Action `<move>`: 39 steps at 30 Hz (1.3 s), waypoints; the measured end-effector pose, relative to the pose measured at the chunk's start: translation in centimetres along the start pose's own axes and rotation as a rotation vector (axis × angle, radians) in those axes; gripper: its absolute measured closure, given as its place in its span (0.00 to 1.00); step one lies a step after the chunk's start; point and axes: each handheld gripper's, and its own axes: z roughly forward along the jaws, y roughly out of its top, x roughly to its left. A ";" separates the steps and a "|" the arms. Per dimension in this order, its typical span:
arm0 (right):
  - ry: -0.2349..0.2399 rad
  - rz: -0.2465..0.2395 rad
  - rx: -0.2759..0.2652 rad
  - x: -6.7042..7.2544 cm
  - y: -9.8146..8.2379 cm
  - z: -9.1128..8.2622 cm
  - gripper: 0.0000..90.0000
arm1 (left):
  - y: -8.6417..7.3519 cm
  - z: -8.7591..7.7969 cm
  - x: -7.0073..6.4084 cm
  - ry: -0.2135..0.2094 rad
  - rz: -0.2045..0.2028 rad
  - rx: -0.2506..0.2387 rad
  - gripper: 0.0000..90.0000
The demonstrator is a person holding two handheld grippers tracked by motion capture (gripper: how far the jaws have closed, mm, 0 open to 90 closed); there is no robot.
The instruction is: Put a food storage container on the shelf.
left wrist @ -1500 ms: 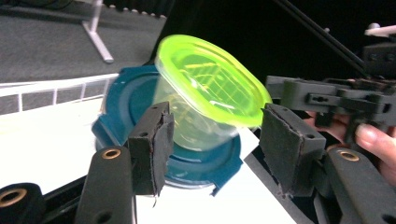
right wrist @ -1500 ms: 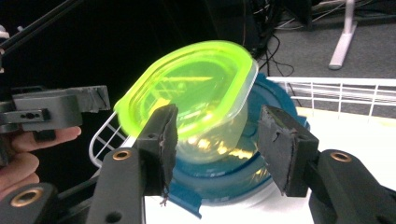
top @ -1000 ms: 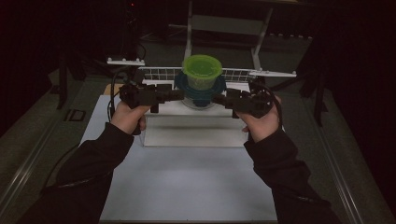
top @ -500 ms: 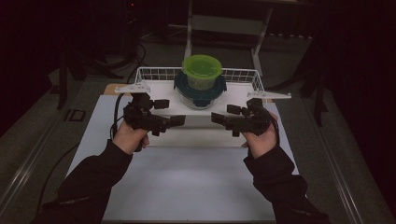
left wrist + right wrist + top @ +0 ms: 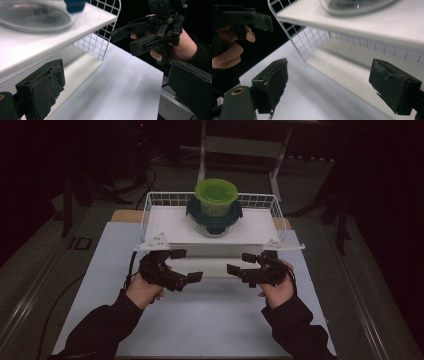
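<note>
A green-lidded container sits on top of a glass bowl with a dark teal lid. Both stand on the white top of a wire shelf. My left gripper hovers in front of the shelf's lower left. Its jaws have just been opening and stand open with nothing between them. My right gripper mirrors it at the lower right. It too has just been opening and is open and empty. The glass bowl shows blurred above each set of jaws.
The shelf stands at the back of a white mat on the table, its lower level bare. A metal stand rises behind in the dark. Cables trail off to the left of the mat.
Both grippers have left the sides of the bowl, sinking and drawing back toward the person to the front of the shelf. Their jaws stand wider. The stacked containers stay put.
</note>
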 end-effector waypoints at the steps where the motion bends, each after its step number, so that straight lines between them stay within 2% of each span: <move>1: -0.003 -0.003 0.008 0.0 -0.4 0.1 0.17 | -0.4 0.1 -0.1 -0.001 0.005 0.004 0.01; 5: 0.005 0.003 0.034 -0.2 -2.1 0.6 0.17 | -1.8 0.8 -0.4 -0.015 0.006 0.026 0.01; 10: 0.018 0.006 0.054 -0.3 -4.0 0.9 0.17 | -3.8 1.7 -0.5 -0.024 -0.010 0.069 0.01; 14: 0.023 0.010 0.068 -0.4 -5.5 0.9 0.17 | -5.1 2.2 -0.6 -0.031 -0.016 0.080 0.01; 20: 0.017 0.005 0.071 -0.6 -7.4 0.8 0.17 | -7.1 2.8 -1.1 -0.022 0.012 0.123 0.01; 23: 0.017 0.007 0.079 -0.7 -8.3 0.7 0.17 | -8.1 2.9 -1.1 -0.026 0.014 0.134 0.01; 26: 0.014 0.004 0.087 -0.9 -9.1 0.7 0.17 | -8.8 2.8 -0.9 -0.026 -0.003 0.125 0.01; 32: -0.004 -0.005 0.090 -1.2 -10.3 0.2 0.17 | -10.1 2.3 -0.7 0.002 0.008 0.124 0.01; 39: -0.021 -0.011 0.105 -1.9 -11.7 -0.7 0.17 | -11.4 1.9 -0.1 0.014 -0.012 0.117 0.01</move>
